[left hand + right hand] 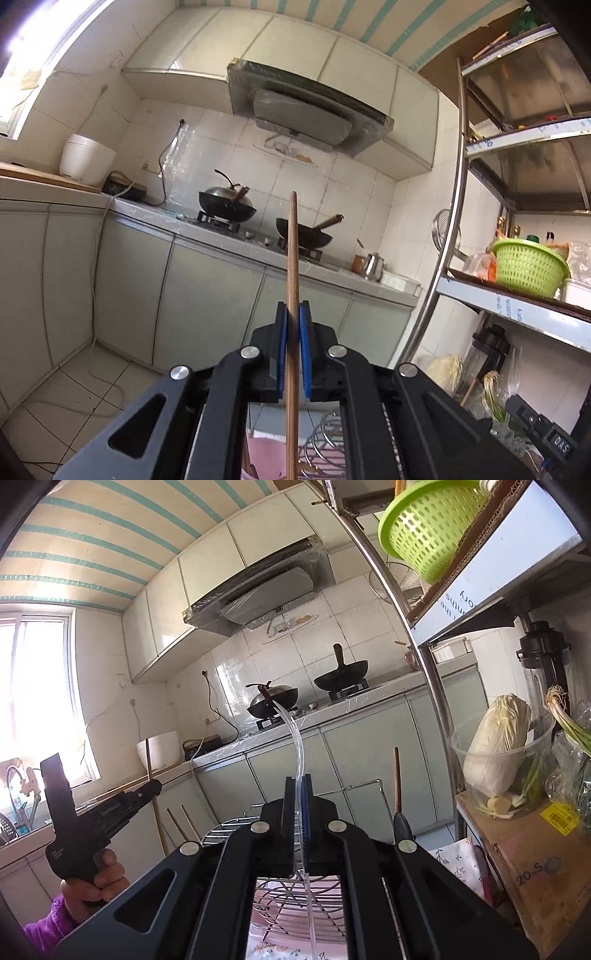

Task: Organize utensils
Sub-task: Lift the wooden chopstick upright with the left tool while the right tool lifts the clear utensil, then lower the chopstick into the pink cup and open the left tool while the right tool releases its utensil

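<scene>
Wooden chopstick stands upright, pinched between the blue pads of the left tongs, its tip far up against the stove wall. Right tongs are clenched on a clear plastic spoon, above a wire rack on the bench

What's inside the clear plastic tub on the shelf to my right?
The clear tub holds a napa cabbage standing upright, with green onions and a pale cut piece at its base. What lies behind the cabbage is hidden.
</scene>
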`<state>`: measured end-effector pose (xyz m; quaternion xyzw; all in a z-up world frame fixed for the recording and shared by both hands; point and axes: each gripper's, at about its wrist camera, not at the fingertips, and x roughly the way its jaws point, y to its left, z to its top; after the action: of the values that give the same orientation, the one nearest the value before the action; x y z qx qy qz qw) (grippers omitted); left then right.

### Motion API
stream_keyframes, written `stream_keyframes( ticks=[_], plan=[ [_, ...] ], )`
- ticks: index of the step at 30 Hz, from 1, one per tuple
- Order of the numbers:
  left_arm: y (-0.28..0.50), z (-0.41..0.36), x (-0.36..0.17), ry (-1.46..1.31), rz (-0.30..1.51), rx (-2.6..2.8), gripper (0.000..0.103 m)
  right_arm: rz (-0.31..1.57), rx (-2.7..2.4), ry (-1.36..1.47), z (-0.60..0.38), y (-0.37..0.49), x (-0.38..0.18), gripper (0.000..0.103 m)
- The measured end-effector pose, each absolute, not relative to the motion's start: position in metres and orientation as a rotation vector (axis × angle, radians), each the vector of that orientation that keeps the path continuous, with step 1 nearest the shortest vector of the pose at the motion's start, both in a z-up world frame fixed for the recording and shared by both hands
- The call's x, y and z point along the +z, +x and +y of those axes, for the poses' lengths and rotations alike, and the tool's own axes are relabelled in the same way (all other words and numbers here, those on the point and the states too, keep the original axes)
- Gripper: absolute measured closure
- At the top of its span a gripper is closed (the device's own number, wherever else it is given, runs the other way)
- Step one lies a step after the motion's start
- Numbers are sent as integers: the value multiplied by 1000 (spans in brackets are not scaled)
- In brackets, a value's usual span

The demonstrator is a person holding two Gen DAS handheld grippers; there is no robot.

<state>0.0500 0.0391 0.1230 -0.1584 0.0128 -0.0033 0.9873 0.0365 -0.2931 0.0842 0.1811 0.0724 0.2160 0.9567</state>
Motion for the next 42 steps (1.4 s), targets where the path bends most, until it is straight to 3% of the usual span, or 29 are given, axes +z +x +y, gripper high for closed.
stream_keyframes(
  ticks=[12,33,42],
  plan=[
    [68,15,105,-201,-124,114,97,128,430,347,-298,39,76,100],
    [64,5,52,-159,-30,56,97,-22,416,259,-285,65,105,100],
    [66,14,44,-198,-21,45,97,-104,337,134,-265,85,89,100]
  ],
)
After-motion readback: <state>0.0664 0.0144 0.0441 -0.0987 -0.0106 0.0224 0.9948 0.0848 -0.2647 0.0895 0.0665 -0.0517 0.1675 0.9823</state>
